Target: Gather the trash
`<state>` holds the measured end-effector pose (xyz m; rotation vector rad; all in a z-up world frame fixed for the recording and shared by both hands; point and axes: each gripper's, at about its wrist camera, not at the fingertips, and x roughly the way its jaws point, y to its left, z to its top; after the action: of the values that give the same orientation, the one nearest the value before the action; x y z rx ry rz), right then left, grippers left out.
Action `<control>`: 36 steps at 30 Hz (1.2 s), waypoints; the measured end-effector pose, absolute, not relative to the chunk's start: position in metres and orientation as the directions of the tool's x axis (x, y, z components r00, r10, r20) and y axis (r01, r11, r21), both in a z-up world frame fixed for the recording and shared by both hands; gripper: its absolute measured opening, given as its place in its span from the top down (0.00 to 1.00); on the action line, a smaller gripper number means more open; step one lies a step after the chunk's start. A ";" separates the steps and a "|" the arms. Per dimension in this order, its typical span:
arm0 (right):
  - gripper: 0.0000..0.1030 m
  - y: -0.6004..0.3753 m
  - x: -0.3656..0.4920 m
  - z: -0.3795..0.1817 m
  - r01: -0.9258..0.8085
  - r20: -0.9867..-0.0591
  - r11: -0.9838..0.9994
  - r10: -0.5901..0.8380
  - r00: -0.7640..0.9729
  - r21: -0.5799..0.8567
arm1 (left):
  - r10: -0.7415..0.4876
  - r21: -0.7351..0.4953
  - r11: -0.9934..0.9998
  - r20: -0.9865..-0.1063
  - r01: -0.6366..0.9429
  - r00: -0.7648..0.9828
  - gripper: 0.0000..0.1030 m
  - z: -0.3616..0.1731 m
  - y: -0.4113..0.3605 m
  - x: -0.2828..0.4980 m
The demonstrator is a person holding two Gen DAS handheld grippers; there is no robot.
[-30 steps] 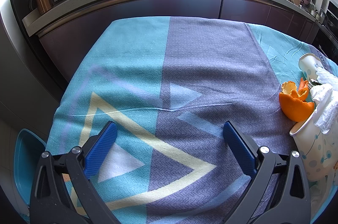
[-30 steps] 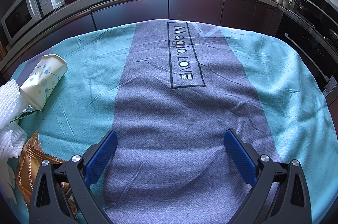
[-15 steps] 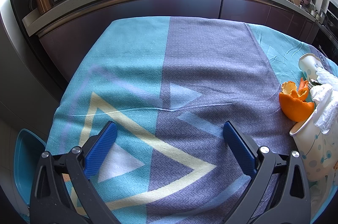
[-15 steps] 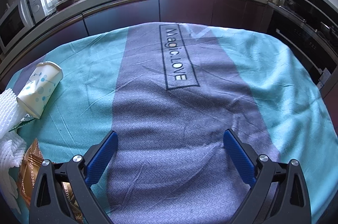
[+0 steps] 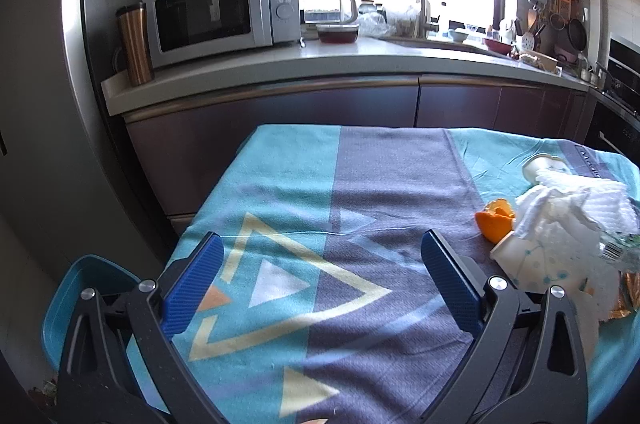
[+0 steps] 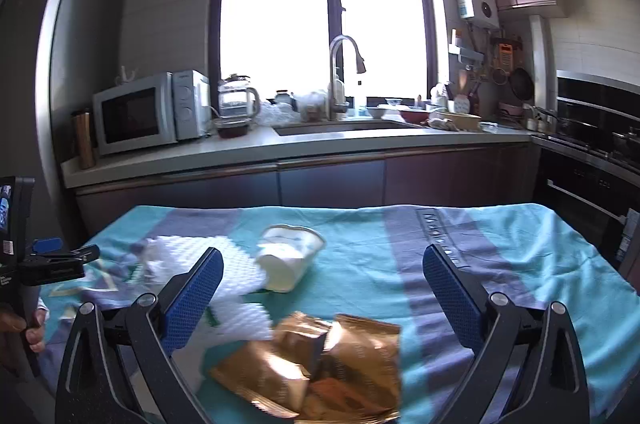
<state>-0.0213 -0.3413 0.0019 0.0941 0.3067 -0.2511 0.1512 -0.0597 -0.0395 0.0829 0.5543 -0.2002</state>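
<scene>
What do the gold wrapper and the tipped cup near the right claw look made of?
Gold wrapper: likely metallised plastic film, glossy, going by its sharp creases and bright glints. Tipped cup: probably matte white paper, with a thin rolled rim.

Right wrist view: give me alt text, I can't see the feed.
The open right gripper hangs over a crumpled gold foil wrapper on a teal and grey tablecloth. Behind it lie a tipped white paper cup and white foam netting; the left gripper shows at the left edge.
</scene>
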 end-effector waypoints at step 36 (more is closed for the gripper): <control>0.06 -0.234 -0.047 0.003 0.119 -0.231 0.993 -0.112 0.967 0.016 | -0.152 0.004 0.988 -0.226 0.157 0.962 0.05 0.001 -0.014 0.011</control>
<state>-0.0466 -0.2342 0.0034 0.0293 0.2318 -0.1166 0.0113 -0.0139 0.0007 0.0225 0.2273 -0.1567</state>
